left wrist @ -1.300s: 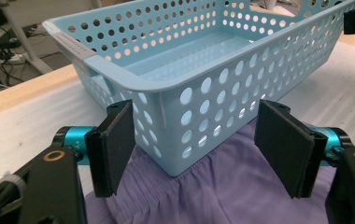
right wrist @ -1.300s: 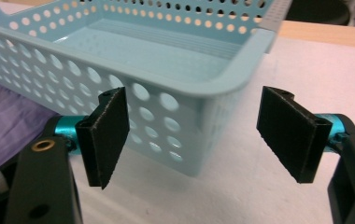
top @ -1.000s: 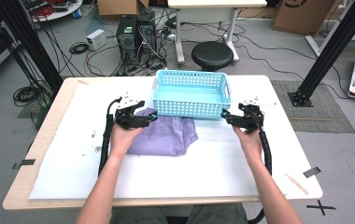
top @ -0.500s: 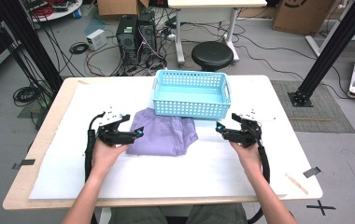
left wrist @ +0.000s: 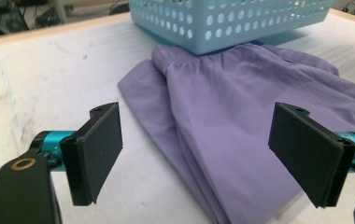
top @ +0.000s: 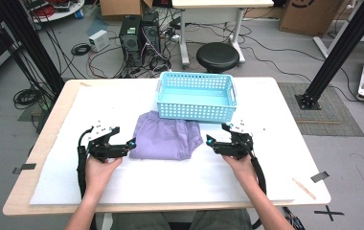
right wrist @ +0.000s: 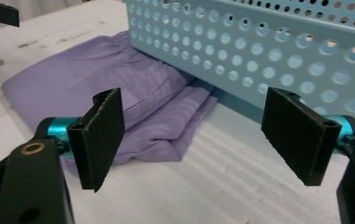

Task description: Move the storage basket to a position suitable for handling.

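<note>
High view: a folded purple garment (top: 164,140) lies at the centre of the white-covered counter (top: 170,187), its 12 o'clock edge touching, and seemingly tucked slightly under, a light blue perforated basket (top: 197,97). The left hand-held gripper (top: 131,144) rests at the garment's 9 o'clock side, with its tips just beside the cloth; the right hand-held gripper (top: 209,141) sits at the 3 o'clock side, likewise just beside the fabric. Left gripper view: both black jaws stand wide apart and hold nothing, framing the garment (left wrist: 241,135), which spreads flat on the counter toward the basket (left wrist: 227,21) at 12 o'clock. Right gripper view: the jaws are equally wide and empty; the garment (right wrist: 119,93) lies at 10 o'clock and the basket wall (right wrist: 278,51) at 1 o'clock.
</note>
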A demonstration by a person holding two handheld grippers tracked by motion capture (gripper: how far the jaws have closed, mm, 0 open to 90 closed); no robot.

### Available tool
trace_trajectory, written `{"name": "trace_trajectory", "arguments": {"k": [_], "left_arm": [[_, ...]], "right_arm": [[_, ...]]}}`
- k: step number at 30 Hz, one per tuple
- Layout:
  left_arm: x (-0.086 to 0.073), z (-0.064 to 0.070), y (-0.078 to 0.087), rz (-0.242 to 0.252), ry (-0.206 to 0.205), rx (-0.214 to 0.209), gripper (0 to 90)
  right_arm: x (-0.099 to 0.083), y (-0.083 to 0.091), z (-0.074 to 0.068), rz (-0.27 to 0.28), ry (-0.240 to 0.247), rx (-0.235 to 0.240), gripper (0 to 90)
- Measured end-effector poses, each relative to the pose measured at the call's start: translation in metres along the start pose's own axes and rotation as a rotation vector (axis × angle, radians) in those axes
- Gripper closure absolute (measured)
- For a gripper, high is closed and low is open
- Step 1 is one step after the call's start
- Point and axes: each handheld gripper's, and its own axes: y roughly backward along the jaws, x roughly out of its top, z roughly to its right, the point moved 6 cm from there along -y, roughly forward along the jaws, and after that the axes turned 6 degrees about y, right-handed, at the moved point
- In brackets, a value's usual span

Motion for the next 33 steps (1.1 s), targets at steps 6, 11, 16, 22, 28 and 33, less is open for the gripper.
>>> {"name": "trace_trajectory", "arguments": {"k": [6,11,16,22,28,33], "left_arm": [[-0.007,-0.001,0.002,-0.024,0.033,-0.048,26.5],[-0.015,0.004,0.006,-0.012,-0.026,-0.067,33.5],[-0.018,0.002,0.010,0.005,-0.027,-0.036,37.0],[-0.022,0.002,0.005,-0.063,0.056,-0.036,40.1],[-0.028,0.003,-0.003,-0.147,0.089,0.001,38.3],[-0.031,0.007,-0.009,-0.220,0.083,0.005,35.3]], "right_arm": [[-0.002,-0.009,-0.013,-0.023,0.020,0.022,21.7],[-0.003,-0.020,-0.022,-0.050,0.025,0.053,21.7],[-0.006,-0.032,-0.032,-0.095,0.020,0.070,21.7],[-0.009,-0.044,-0.049,-0.154,0.016,0.092,21.7],[-0.014,-0.057,-0.059,-0.227,0.038,0.076,21.7],[-0.019,-0.063,-0.063,-0.300,0.045,0.044,21.8]]}}
